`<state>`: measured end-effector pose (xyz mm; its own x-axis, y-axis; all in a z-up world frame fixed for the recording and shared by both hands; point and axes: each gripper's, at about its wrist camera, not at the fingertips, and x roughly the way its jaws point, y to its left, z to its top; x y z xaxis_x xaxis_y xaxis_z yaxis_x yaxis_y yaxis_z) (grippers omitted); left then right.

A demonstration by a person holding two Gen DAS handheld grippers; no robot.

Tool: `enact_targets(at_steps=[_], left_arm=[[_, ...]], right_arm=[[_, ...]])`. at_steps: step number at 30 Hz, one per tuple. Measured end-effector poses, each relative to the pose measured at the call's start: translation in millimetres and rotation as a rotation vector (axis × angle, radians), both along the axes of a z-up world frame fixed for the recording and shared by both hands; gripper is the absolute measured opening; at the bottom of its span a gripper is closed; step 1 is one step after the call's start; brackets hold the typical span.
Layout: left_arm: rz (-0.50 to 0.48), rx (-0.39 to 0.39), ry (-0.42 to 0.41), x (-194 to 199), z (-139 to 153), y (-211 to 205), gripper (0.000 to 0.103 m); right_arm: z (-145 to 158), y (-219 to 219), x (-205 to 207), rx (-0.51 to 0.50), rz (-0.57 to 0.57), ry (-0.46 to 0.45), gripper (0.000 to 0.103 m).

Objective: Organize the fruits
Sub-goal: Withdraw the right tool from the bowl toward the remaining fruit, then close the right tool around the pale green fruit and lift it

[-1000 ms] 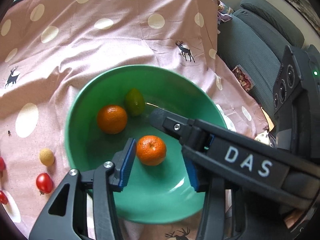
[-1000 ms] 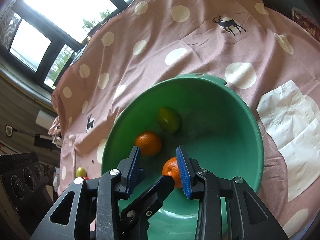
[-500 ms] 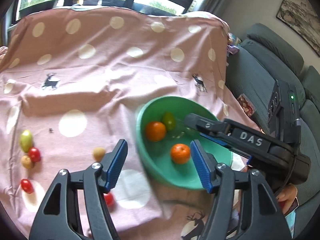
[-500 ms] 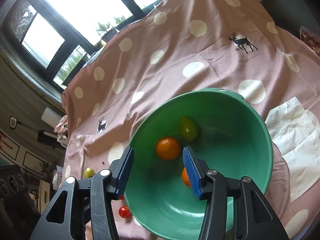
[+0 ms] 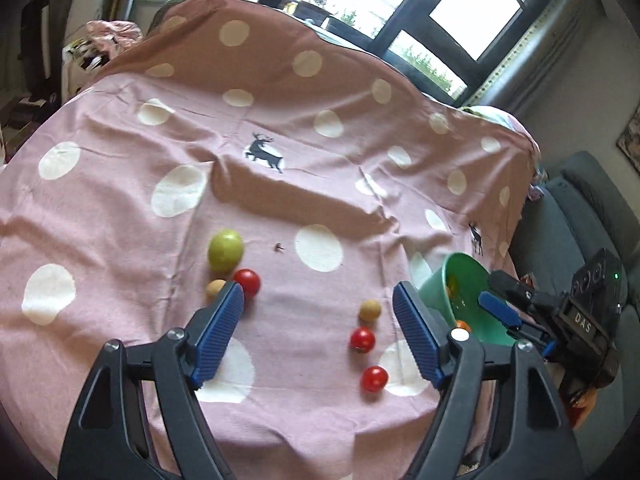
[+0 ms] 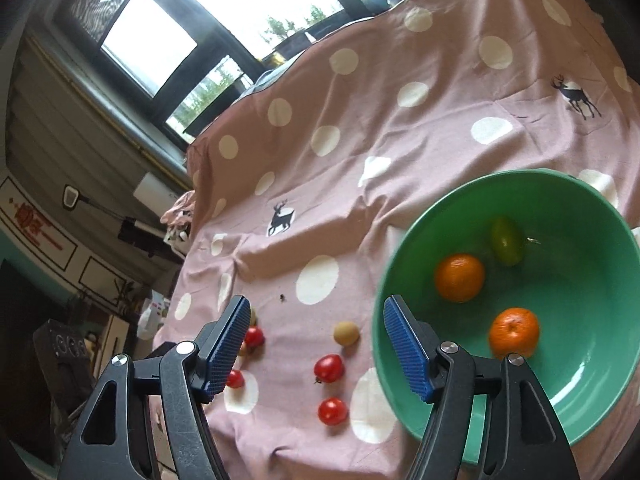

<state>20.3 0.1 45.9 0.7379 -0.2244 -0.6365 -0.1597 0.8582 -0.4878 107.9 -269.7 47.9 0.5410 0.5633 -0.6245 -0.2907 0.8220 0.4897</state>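
Note:
A green bowl point(image 6: 580, 340) on the pink dotted cloth point(image 6: 360, 128) holds two oranges point(image 6: 460, 277) point(image 6: 514, 332) and a green lime point(image 6: 507, 240). Left of it lie loose fruits: red tomatoes point(image 6: 329, 367) point(image 6: 333, 411) and a tan fruit point(image 6: 346, 333). My right gripper point(image 6: 316, 312) hangs above them by the bowl's left rim, its jaws opening with nothing between them. My left gripper point(image 5: 320, 300) hovers over the cloth, its jaws also opening and empty. A green fruit point(image 5: 225, 251), a tomato point(image 5: 248, 280) and a tan fruit point(image 5: 216, 287) sit by its left finger. The bowl point(image 5: 460, 292) lies to its right.
A grey sofa point(image 5: 580, 208) stands beyond the table's right side. Windows point(image 5: 472, 12) run behind the far edge. The cloth drops off at the near edge point(image 5: 320, 440). Bare cloth point(image 5: 120, 200) spreads to the left and far side of the loose fruits.
Both grippers have pulled back out of the bowl and swung left over the loose fruits, their jaws widening. The orange that lay between the jaws stays in the bowl.

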Motion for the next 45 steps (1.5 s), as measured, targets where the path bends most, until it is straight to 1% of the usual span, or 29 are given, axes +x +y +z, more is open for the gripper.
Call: enact_targets(at_steps=[3, 8, 11, 16, 20, 25, 28, 30, 34, 36, 40, 45], left_arm=[[0.085, -0.006, 0.002, -7.7, -3.6, 28.2, 0.077], [0.172, -0.026, 0.015, -13.5, -11.9, 62.2, 0.077], [0.233, 0.006, 0.035, -15.5, -16.7, 75.0, 0.077], [0.261, 0.007, 0.034, -17.5, -18.5, 87.1, 0.077], [0.315, 0.038, 0.044, -19.5, -21.4, 96.6, 0.077], [0.335, 0.043, 0.067, -18.2, -27.2, 103.9, 0.077], [0.351, 0.068, 0.087, -17.5, -30.6, 106.2, 0.077], [0.365, 0.082, 0.109, -16.8, -34.0, 108.8, 0.076], [0.363, 0.082, 0.125, -17.3, -38.1, 110.3, 0.076], [0.363, 0.099, 0.133, -16.9, -38.8, 109.2, 0.076], [0.356, 0.137, 0.162, -13.5, -42.6, 106.7, 0.076], [0.353, 0.155, 0.176, -12.4, -43.8, 104.2, 0.076]], right_arm=[[-3.6, 19.1, -2.9, -0.017, 0.029, -0.013, 0.07], [-9.7, 49.2, -8.2, -0.079, 0.051, -0.074, 0.07], [-13.7, 62.4, -10.6, -0.085, 0.074, -0.088, 0.07], [-18.3, 79.9, -15.6, -0.092, 0.115, -0.102, 0.07], [-25.8, 90.1, -13.2, -0.095, 0.137, -0.068, 0.07], [-36.1, 106.6, -5.1, -0.124, 0.145, -0.009, 0.07], [-42.2, 120.8, 4.9, -0.122, 0.153, 0.042, 0.07], [-47.3, 134.9, 12.1, -0.131, 0.163, 0.077, 0.063], [-59.4, 170.4, 26.6, -0.149, 0.204, 0.144, 0.059], [-64.0, 190.4, 32.9, -0.183, 0.225, 0.156, 0.047], [-72.9, 221.2, 43.4, -0.269, 0.232, 0.151, 0.046], [-88.0, 234.7, 55.3, -0.316, 0.217, 0.18, 0.045]])
